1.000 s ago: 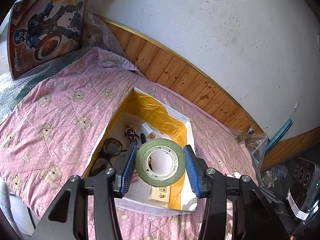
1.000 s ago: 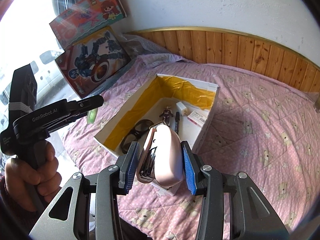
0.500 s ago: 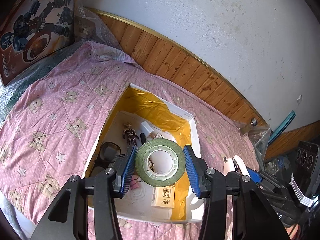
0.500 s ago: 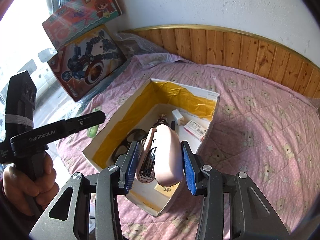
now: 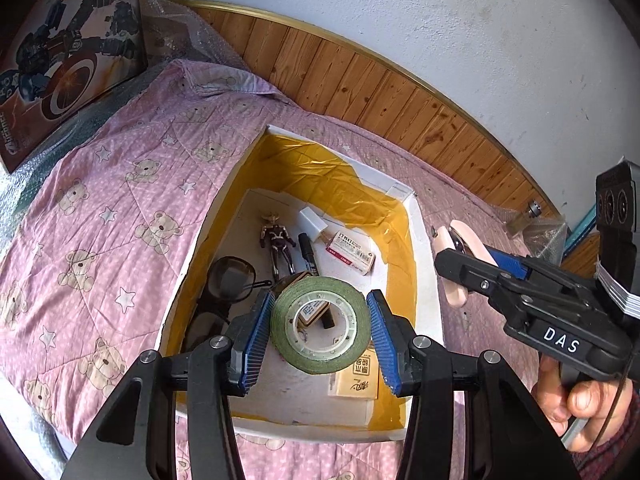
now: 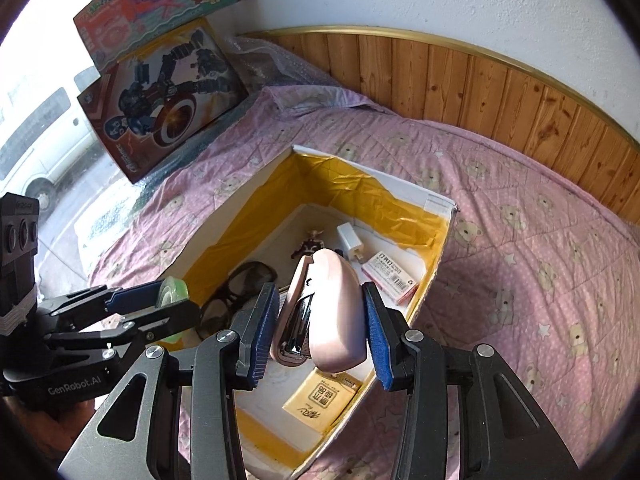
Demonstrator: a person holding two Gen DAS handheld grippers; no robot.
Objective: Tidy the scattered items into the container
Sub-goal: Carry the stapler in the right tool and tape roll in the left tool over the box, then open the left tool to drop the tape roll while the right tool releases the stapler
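Note:
My left gripper (image 5: pixel 320 336) is shut on a green tape roll (image 5: pixel 286 334) and hangs above the near half of the white box with yellow lining (image 5: pixel 424 280). In the box lie a toy figure (image 5: pixel 276 240), a marker (image 5: pixel 308 254), a white charger (image 5: pixel 312 220), a small pink packet (image 5: pixel 350 252), sunglasses (image 5: pixel 224 288) and a yellow packet (image 5: pixel 356 380). My right gripper (image 6: pixel 318 336) is shut on a pink stapler (image 6: pixel 336 312) over the box (image 6: pixel 440 204). The left gripper (image 6: pixel 168 300) with the tape (image 6: pixel 172 288) shows at the left of the right wrist view.
The box sits on a pink bear-print quilt (image 5: pixel 120 208). Two toy boxes (image 6: pixel 160 92) lean at the far left corner beside bubble wrap (image 5: pixel 180 36). A wooden panel wall (image 6: pixel 500 92) runs behind. A person's hand (image 5: pixel 580 404) holds the right gripper (image 5: pixel 460 260).
Both grippers have moved forward and now sit over the box with their loads still held. The right gripper and stapler have come into the left wrist view.

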